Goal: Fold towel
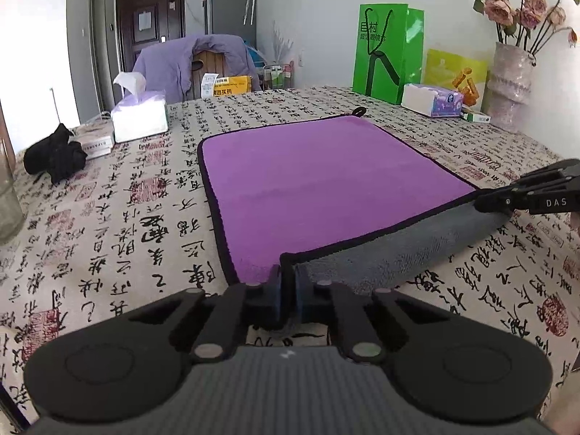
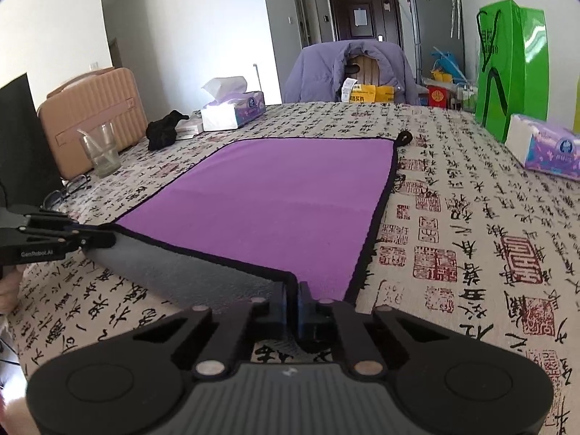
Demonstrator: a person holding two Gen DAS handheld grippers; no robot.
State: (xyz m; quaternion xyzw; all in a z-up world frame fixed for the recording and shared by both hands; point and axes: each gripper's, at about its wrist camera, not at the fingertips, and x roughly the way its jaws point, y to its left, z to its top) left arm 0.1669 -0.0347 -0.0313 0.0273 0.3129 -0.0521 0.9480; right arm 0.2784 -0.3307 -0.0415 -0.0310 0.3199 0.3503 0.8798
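Observation:
A purple towel (image 1: 326, 181) with black trim and a grey underside lies on the calligraphy-print tablecloth (image 1: 127, 224). Its near edge is lifted and curled, showing the grey side (image 1: 391, 243). My left gripper (image 1: 288, 275) is shut on the near left corner. My right gripper (image 2: 293, 290) is shut on the near right corner; it also shows in the left wrist view (image 1: 485, 201). The towel also shows in the right wrist view (image 2: 275, 195), with my left gripper (image 2: 105, 237) at its left corner. A hanging loop (image 2: 404, 137) sits at the far corner.
A tissue box (image 1: 139, 117) and black cloth (image 1: 54, 154) lie far left. A green bag (image 1: 388, 54), tissue pack (image 1: 433, 99) and flower vase (image 1: 509, 87) stand far right. A glass (image 2: 101, 150) and tan case (image 2: 90, 119) are at the left. A chair with a purple jacket (image 2: 348, 69) stands behind.

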